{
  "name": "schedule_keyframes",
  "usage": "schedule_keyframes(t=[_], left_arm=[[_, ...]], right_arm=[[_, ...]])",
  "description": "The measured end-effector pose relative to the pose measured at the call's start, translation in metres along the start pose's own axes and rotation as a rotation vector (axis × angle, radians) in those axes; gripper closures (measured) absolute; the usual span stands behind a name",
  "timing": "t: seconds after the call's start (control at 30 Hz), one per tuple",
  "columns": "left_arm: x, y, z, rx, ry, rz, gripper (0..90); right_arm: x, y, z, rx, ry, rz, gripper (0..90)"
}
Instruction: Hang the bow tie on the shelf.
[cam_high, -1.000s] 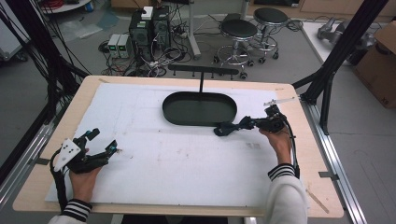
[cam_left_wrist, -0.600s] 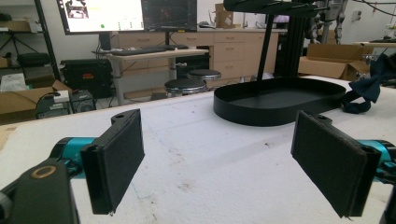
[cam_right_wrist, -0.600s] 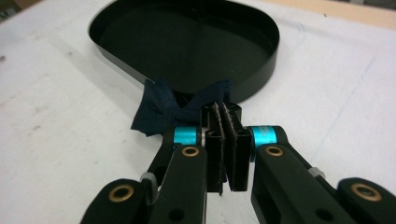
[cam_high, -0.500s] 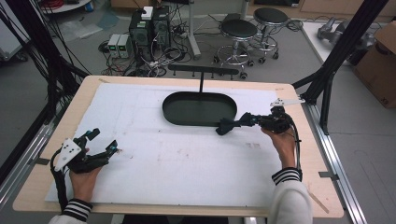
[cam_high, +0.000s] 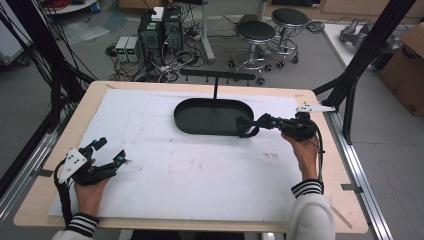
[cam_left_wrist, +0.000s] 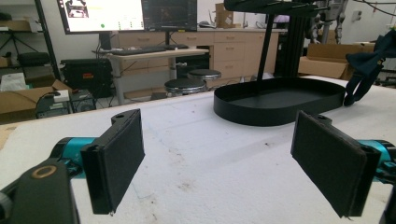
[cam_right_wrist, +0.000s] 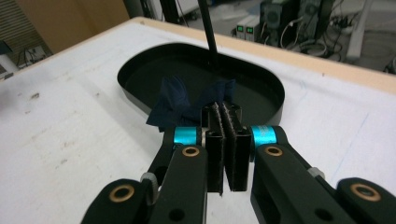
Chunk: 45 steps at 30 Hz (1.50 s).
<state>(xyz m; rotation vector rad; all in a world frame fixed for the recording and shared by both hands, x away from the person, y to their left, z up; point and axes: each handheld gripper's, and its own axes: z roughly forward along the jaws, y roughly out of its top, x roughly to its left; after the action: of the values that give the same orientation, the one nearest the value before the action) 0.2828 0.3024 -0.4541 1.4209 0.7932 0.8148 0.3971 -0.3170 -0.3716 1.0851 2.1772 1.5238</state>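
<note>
A black oval tray (cam_high: 210, 117) lies at the back middle of the white table mat. Over the tray's right end hangs a dark blue cloth (cam_high: 248, 125), and my right gripper (cam_high: 265, 121) is shut on it. In the right gripper view the cloth (cam_right_wrist: 175, 105) bunches just beyond the closed pads (cam_right_wrist: 224, 116), over the tray rim (cam_right_wrist: 154, 70). My left gripper (cam_high: 112, 149) rests near the front left of the mat, open and holding nothing. The left gripper view has its pads (cam_left_wrist: 121, 154) wide apart, with the tray (cam_left_wrist: 280, 100) and the cloth (cam_left_wrist: 369, 65) far ahead.
A thin black post (cam_high: 216, 85) rises from the tray's back edge and carries a horizontal bar with pegs. The wooden table edge (cam_high: 345, 165) frames the mat. Stools (cam_high: 256, 32) and computer boxes (cam_high: 150, 30) stand on the floor behind.
My right gripper has shifted slightly toward the tray's right end with the cloth in it, and the hand has levelled out. The left gripper has stayed put.
</note>
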Motion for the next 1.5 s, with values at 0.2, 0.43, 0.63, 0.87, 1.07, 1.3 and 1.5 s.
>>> schedule_keyframes(t=[0.2,0.43,0.63,0.87,1.07,1.3,1.5], left_arm=[[0.000,0.000,0.000,-0.001,0.002,-0.002,17.6],[0.000,0.000,0.001,0.001,0.002,-0.003,17.6],[0.000,0.000,0.001,0.003,0.003,-0.003,17.7],[0.000,0.000,0.001,0.004,0.002,-0.003,17.7],[0.000,0.000,0.001,0.002,0.001,-0.003,17.7],[0.000,0.000,0.000,-0.002,0.001,-0.001,17.6],[0.000,0.000,0.000,-0.003,0.000,-0.003,17.7]], right_arm=[[0.006,0.005,-0.002,-0.048,-0.009,-0.040,88.0],[0.012,0.011,-0.003,-0.087,-0.008,-0.063,88.0],[0.017,0.017,-0.001,-0.090,-0.009,-0.082,88.0],[0.025,0.033,0.004,-0.113,0.004,-0.112,88.0],[0.029,0.048,0.009,-0.125,0.003,-0.133,88.0],[0.030,0.056,0.015,-0.147,-0.001,-0.148,87.9],[0.029,0.065,0.017,-0.167,-0.018,-0.151,88.0]])
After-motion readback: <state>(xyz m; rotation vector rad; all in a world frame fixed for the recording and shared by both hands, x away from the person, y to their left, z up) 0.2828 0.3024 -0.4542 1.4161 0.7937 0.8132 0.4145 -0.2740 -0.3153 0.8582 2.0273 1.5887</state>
